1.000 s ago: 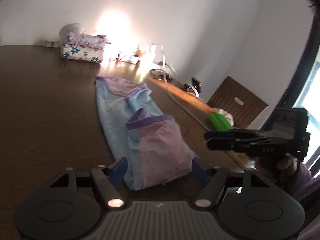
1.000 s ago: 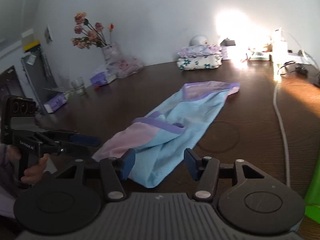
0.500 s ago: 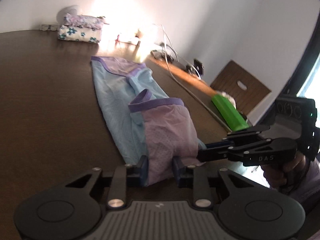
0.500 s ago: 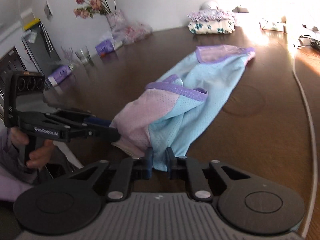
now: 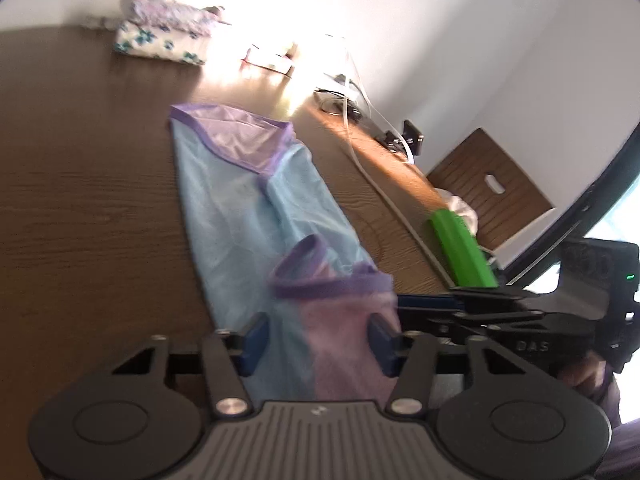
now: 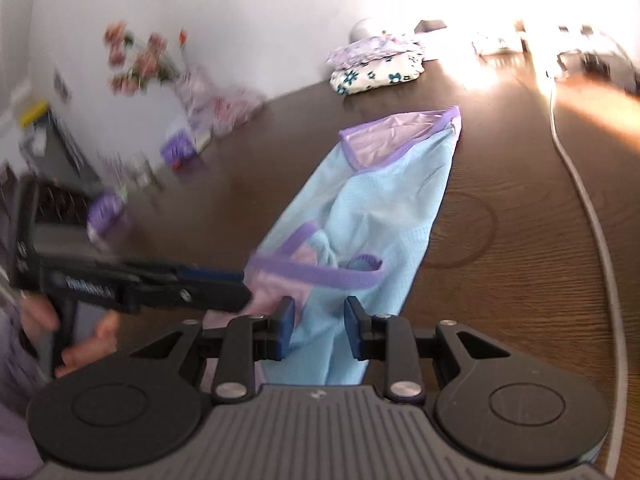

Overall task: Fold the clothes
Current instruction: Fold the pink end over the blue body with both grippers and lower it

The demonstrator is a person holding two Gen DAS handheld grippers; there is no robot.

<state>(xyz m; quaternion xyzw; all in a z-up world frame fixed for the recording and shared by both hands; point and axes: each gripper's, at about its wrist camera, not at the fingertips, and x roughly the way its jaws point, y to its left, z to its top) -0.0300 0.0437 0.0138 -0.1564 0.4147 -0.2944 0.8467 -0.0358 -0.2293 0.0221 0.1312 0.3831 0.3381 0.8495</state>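
Observation:
A light blue and lilac garment (image 5: 256,208) with purple trim lies lengthwise on the dark wooden table (image 5: 80,200); it also shows in the right wrist view (image 6: 384,208). Its near end is raised and bunched. My left gripper (image 5: 316,340) has its jaws apart, with the garment's near end lying between the blue pads. My right gripper (image 6: 318,326) also has its jaws apart around the near blue edge. Each gripper shows side-on in the other's view, and whether cloth is pinched there is unclear.
Folded floral clothes (image 5: 160,40) are stacked at the table's far end, also seen in the right wrist view (image 6: 376,68). A white cable (image 6: 580,200) runs along the right side. A green object (image 5: 460,248) and a wooden chair (image 5: 492,184) stand at the right edge. Flowers (image 6: 140,56) and clutter sit far left.
Half a second ago both grippers were shut on the garment's near end; now both have their jaws apart. The views have shifted forward over the garment, and its near end is bunched higher.

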